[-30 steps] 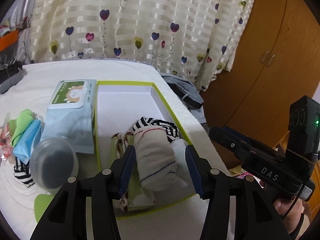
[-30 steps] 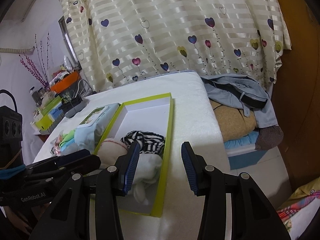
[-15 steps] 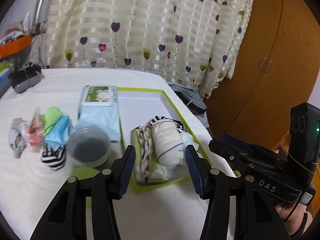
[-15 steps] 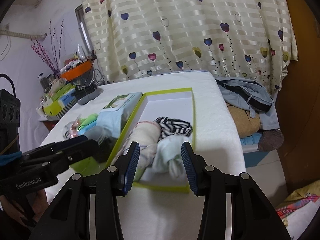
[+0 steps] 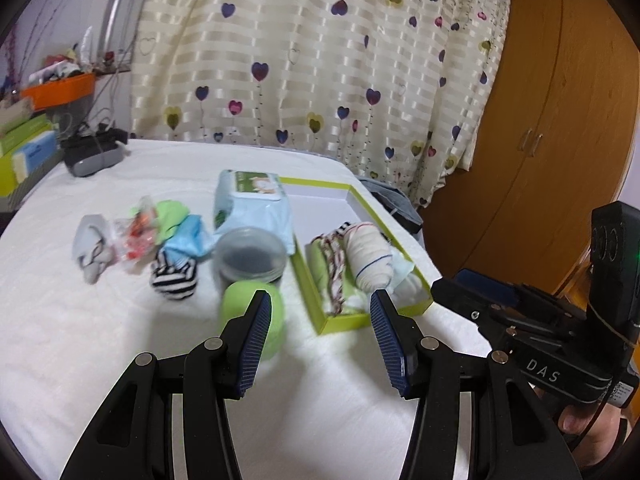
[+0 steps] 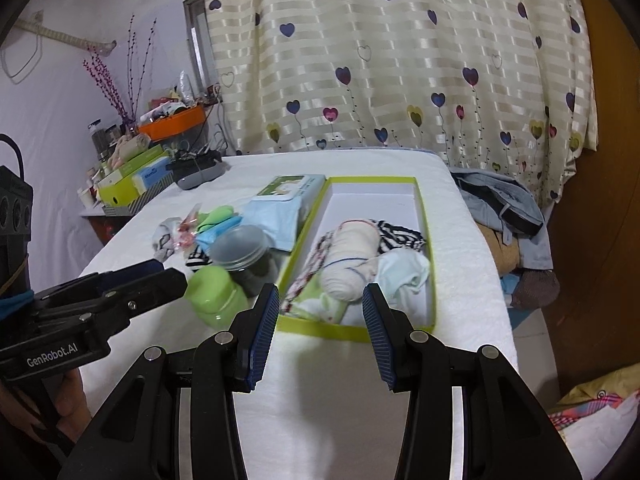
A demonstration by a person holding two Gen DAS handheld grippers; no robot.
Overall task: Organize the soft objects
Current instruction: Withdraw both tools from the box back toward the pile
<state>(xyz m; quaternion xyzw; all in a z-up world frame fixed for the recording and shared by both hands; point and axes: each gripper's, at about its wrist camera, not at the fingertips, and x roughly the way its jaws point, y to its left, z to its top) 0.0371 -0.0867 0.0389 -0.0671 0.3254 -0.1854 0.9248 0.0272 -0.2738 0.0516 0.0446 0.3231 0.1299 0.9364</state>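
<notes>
A green-rimmed white box (image 5: pixel 362 200) (image 6: pixel 424 208) lies on the white bed and holds several rolled socks, among them a cream roll (image 5: pixel 370 254) (image 6: pixel 350 254) and a black-and-white striped one (image 6: pixel 396 236). Left of the box lie loose soft items: a striped sock ball (image 5: pixel 174 276), a blue cloth (image 5: pixel 186 236), a green cloth (image 5: pixel 170 216) and a grey sock (image 5: pixel 90 246). My left gripper (image 5: pixel 318 334) hangs open and empty above the bed, short of the box. My right gripper (image 6: pixel 320 322) is also open and empty, just before the box's near end.
A wet-wipes pack (image 5: pixel 252 204), a clear lidded jar (image 5: pixel 250 256) and a green container (image 5: pixel 252 314) stand beside the box. A grey device (image 5: pixel 92 156) sits at the bed's far corner. Clothes (image 6: pixel 504 204) are piled right of the bed, by a wooden wardrobe (image 5: pixel 540 140).
Both grippers have drawn back and a little up from the box, still open. The cream roll that sat between the left gripper's fingers now lies in the box, well ahead of them.
</notes>
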